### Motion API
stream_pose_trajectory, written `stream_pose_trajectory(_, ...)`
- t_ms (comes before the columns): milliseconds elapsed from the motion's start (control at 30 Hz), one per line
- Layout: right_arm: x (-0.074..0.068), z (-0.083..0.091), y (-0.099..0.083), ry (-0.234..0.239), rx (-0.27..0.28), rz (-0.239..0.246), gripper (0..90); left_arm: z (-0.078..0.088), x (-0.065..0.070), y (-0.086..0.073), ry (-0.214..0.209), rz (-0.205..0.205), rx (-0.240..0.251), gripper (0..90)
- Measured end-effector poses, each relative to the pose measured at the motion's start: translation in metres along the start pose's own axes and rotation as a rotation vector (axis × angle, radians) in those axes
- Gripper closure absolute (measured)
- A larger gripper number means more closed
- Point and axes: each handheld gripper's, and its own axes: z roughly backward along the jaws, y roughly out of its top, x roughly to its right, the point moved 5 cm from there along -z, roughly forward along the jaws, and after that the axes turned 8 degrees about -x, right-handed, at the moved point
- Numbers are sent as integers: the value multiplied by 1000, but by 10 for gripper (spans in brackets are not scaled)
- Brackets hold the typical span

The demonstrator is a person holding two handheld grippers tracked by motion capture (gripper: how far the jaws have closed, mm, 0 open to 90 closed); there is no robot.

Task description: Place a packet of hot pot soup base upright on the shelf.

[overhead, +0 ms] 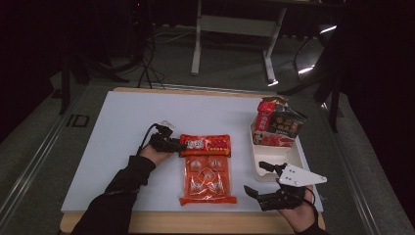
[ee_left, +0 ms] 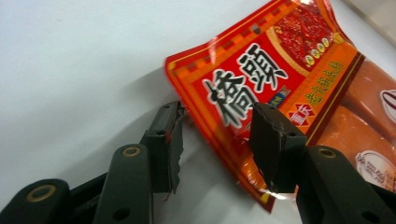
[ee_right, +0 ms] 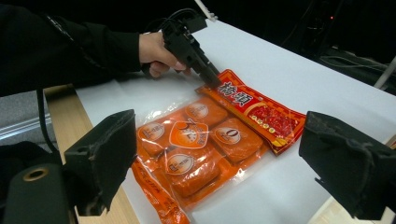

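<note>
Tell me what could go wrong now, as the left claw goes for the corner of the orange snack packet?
1. The left claw straddles only the thin corner of the orange snack packet, so the glossy film may slip out or tear.
2. Lifted by one corner, the packet may swing and drag on the white table.

One white table surface [overhead: 122, 147] is present. One orange snack pack [overhead: 205, 166] is laid on it; four round-labelled portions are counted inside. One white tray [overhead: 266, 169] is seen, in which two packets are stacked: one red [overhead: 266, 115], one dark [overhead: 288, 122]. Two handheld grippers are counted: left gripper [overhead: 178, 145], right gripper [overhead: 257, 178].
</note>
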Motion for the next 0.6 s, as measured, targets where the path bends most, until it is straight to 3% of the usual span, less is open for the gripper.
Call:
stream_pose_trajectory(133,-1,-1,0,4,-5,5,118,-5,7,4,-49,1,-25,549)
stream_pose_trajectory(300,-1,-3,0,7,-11,6,132,-9,12,7,-58,2,-39,598)
stream_pose_trajectory(467,0,-3,-1,6,-11,2,132,-15,23,10,-72,-13,-34,787)
stream_pose_trajectory(500,0,-3,-1,7,-11,3,132,-16,26,10,-70,-20,-37,873)
stream_pose_trajectory(600,1,-3,-2,8,-15,0,134,-13,29,11,-44,-41,-25,893)
